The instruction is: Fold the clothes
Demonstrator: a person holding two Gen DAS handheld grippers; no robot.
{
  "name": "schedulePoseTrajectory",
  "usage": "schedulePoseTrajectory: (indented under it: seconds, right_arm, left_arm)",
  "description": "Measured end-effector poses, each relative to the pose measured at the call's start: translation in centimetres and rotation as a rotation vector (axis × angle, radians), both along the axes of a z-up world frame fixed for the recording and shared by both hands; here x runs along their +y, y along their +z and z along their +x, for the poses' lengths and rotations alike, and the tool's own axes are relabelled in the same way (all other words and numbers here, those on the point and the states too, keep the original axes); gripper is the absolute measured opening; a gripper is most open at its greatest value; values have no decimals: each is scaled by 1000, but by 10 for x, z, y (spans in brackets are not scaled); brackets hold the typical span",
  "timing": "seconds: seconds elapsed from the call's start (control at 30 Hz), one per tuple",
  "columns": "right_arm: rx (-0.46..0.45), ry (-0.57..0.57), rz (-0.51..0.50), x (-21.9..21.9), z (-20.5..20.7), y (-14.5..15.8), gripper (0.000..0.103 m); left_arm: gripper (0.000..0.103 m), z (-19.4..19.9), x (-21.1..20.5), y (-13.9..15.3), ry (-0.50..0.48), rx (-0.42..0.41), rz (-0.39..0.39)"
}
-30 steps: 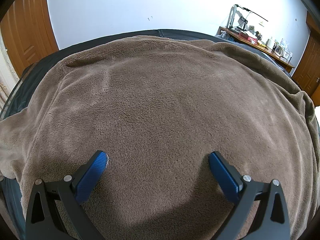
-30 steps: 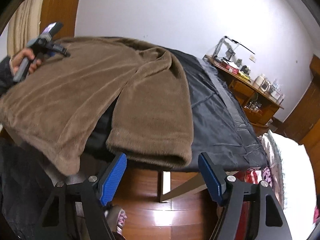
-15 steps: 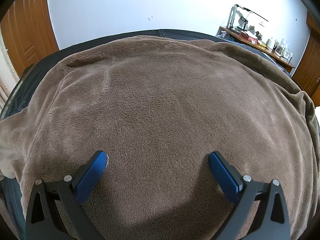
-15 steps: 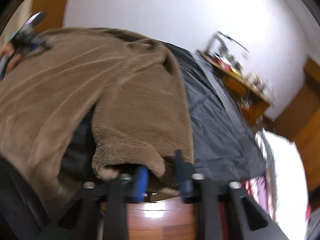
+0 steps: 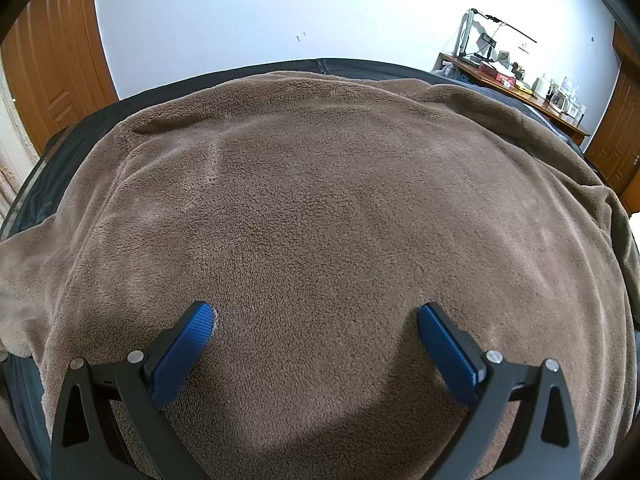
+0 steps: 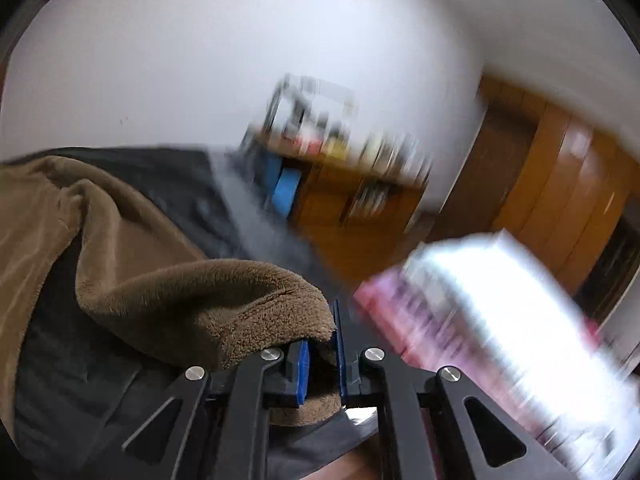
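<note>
My right gripper (image 6: 322,344) pinched the brown fleece sleeve cuff (image 6: 224,300) off the bed's (image 6: 180,176) edge. Left gripper (image 5: 316,320) sat spread wide, fingertips on the garment's body (image 5: 320,200).

We see a white wall (image 5: 280,12) behind a bed under a dark cover (image 5: 360,65), a wooden door (image 5: 52,60) at the left, another door (image 5: 612,132) at the right, and beside it a cluttered bench (image 5: 516,80) bearing a white kettle (image 5: 541,85) and a red box (image 5: 501,76).
</note>
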State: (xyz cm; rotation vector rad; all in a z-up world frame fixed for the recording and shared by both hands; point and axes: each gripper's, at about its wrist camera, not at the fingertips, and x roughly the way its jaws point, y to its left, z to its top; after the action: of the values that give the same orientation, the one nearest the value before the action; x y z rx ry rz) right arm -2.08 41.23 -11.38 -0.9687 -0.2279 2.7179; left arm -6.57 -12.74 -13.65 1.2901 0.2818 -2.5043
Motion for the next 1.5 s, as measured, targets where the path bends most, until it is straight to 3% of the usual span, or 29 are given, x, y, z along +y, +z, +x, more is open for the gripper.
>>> schedulePoseTrajectory:
  seconds: [0.1, 0.23, 0.27, 0.37, 0.47, 0.6, 0.77, 0.9, 1.03, 1.23, 1.5]
  right_arm:
    - [-58, -35, -210, 34, 1, -20, 12]
    - [-63, -68, -394, 64, 18, -32, 17]
    - [-55, -81, -418, 66, 25, -32, 23]
    - [-21, -139, -477, 77, 46, -32, 65]
    - [18, -144, -571, 91, 65, -29, 66]
    - [55, -61, -830, 94, 71, -28, 66]
    - [26, -27, -1144, 89, 63, -47, 66]
    - [3, -26, -1295, 79, 66, -62, 66]
    - [3, -34, -1348, 63, 77, -60, 66]
    - [8, -83, -1292, 53, 78, -47, 66]
    - [93, -283, -1234, 95, 71, -59, 66]
  left_arm:
    - [102, 0, 0, 0, 1, -1, -2]
    - [102, 0, 0, 0, 1, -2, -2]
    - [102, 1, -1, 0, 1, -2, -2]
    - [102, 0, -1, 0, 1, -2, -1]
    - [102, -1, -2, 0, 3, -3, -3]
    - [102, 0, 0, 0, 5, -3, -3]
    - [102, 1, 0, 0, 8, -2, -1]
    - [102, 1, 0, 0, 10, -3, -2]
    - [102, 2, 1, 0, 12, -5, -2]
    - [102, 4, 1, 0, 15, -7, -2]
    - [102, 4, 1, 0, 16, -9, -2]
